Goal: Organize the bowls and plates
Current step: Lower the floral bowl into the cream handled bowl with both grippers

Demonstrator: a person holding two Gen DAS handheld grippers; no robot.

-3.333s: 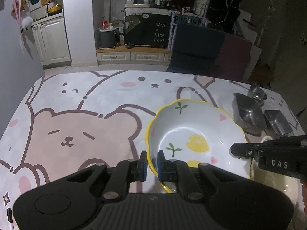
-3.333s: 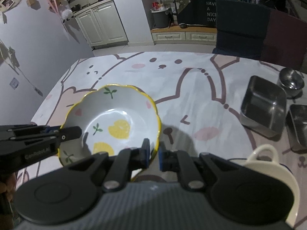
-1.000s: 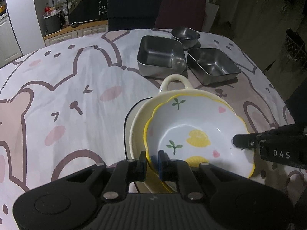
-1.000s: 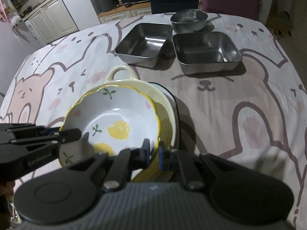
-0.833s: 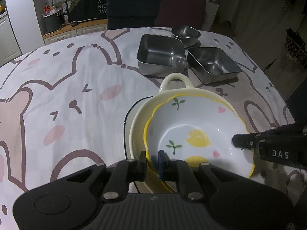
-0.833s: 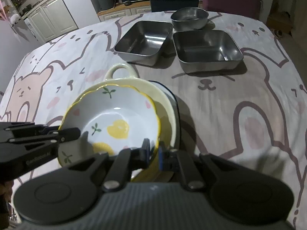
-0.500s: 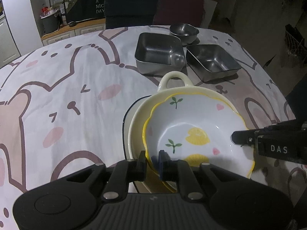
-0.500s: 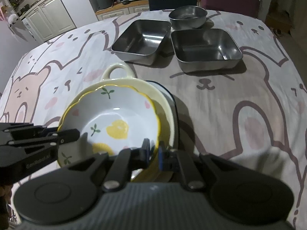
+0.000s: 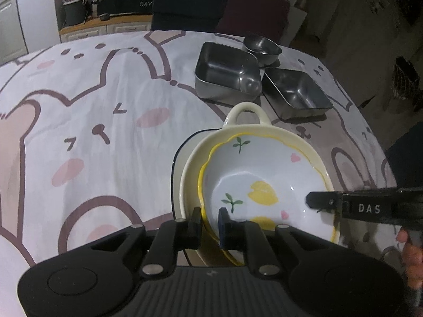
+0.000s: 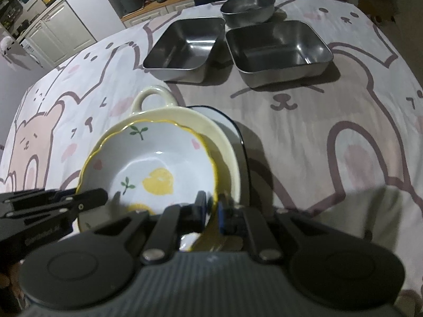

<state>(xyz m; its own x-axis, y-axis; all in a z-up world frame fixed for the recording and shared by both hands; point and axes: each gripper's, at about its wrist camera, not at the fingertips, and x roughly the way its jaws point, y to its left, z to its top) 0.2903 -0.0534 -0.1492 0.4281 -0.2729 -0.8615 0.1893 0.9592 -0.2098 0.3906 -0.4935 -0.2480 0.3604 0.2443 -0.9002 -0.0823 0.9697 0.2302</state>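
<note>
A white scalloped bowl with a yellow rim and lemon print (image 9: 264, 174) (image 10: 158, 163) sits inside a cream dish with a loop handle (image 9: 247, 116) (image 10: 152, 99), which rests on a dark-rimmed plate (image 9: 177, 158) (image 10: 238, 132). My left gripper (image 9: 208, 218) is shut on the lemon bowl's near-left rim. My right gripper (image 10: 211, 207) is shut on the rim at the opposite side. Each gripper shows in the other's view, the right one (image 9: 325, 202) and the left one (image 10: 90, 198).
Two square steel trays (image 9: 227, 72) (image 9: 297, 92) and a small round steel bowl (image 9: 261, 46) stand behind the stack; they also show in the right wrist view (image 10: 185, 45) (image 10: 277, 50) (image 10: 247, 6). A bear-print cloth (image 9: 92, 105) covers the table. Chairs stand at the far edge.
The lemon bowl has moved from the open cloth over to the cream dish and has sunk lower into it. Both grippers stay shut on its rim.
</note>
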